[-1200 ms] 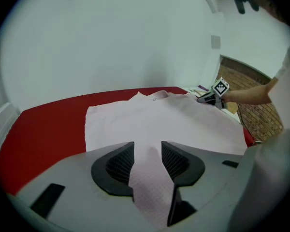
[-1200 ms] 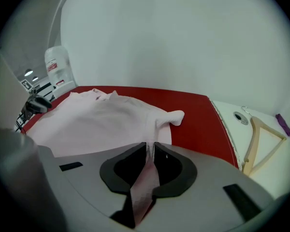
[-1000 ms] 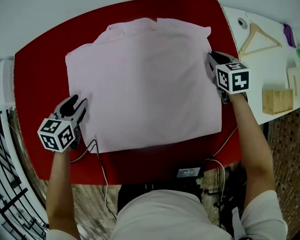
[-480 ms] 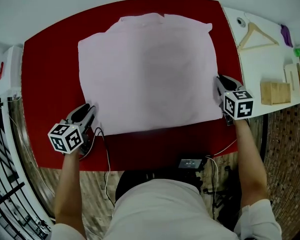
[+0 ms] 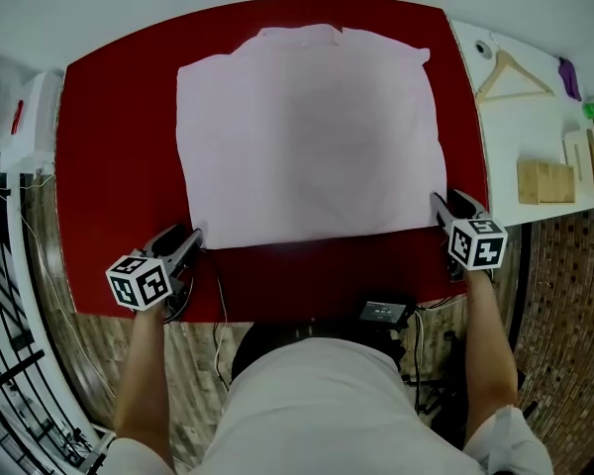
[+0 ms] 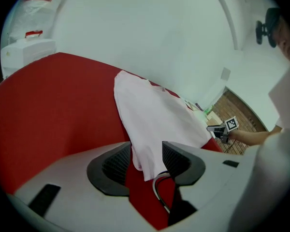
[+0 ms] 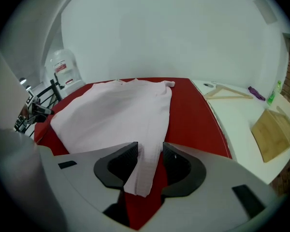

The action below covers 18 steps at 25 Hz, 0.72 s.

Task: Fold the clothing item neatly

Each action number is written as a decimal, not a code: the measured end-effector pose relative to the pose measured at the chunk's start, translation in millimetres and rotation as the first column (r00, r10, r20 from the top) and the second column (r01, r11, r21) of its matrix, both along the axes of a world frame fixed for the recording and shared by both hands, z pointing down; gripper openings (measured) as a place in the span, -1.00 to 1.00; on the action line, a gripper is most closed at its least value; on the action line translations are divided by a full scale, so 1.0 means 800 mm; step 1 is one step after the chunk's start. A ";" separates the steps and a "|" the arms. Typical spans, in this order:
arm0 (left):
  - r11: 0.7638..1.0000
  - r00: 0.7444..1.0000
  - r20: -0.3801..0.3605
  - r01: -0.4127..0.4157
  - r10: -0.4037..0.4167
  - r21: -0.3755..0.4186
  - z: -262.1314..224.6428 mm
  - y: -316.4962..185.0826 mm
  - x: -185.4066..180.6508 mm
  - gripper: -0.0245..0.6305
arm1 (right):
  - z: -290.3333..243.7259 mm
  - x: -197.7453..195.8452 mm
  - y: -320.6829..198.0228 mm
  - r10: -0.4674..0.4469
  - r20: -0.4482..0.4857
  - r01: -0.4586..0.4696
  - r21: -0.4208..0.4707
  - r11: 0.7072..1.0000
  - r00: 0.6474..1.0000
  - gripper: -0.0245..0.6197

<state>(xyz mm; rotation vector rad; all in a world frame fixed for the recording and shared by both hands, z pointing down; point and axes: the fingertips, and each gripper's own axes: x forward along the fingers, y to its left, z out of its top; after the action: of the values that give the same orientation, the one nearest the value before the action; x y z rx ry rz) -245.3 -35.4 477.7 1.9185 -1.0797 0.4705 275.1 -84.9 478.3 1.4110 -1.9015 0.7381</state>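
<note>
**Shirt flat on desk, 2 near corners released**

Red desk [image 5: 99, 166] in front of a white wall. The pink shirt [image 5: 307, 137] lies flat on it as a rough rectangle, collar at the far edge and hem toward the person.

- **Left hand-held gripper [image 5: 191, 239]:** at the near left corner. Its jaws have just opened, and the corner lies loose between them, not pinched.
- **Right hand-held gripper [image 5: 444, 206]:** at the near right corner. Its jaws have also just opened and released, with the cloth tip between the pads.

The white side desk [image 5: 515, 127] on the right carries a wooden hanger [image 5: 510, 72].

Bare table [image 5: 119, 146] left of the shirt [image 5: 307, 137] gives you room; a cable [image 6: 155, 187] crosses the near edge, hanger [image 5: 513, 72] and block [image 5: 544, 181] lie off right.
</note>
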 end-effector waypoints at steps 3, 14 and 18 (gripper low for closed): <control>0.999 0.999 -0.035 -0.014 0.012 -0.040 0.010 0.014 0.005 -0.28 | 0.002 -0.003 0.016 0.005 0.008 -0.005 -0.020 1.000 1.000 -0.45; 0.994 0.994 -0.070 0.075 -0.081 -0.082 0.031 0.023 0.000 -0.80 | 0.022 0.004 0.037 0.132 0.168 -0.116 -0.105 0.988 0.977 -0.55; 0.995 0.997 -0.054 0.060 -0.064 -0.074 0.029 0.028 -0.003 -0.90 | 0.016 0.005 0.048 0.159 0.258 -0.132 -0.120 0.984 0.953 -0.79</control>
<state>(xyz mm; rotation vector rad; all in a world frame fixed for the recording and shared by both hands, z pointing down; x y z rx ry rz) -248.1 -13.4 501.0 1.8195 -1.0686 0.4133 278.8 -46.4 491.4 1.4591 -1.9410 1.1308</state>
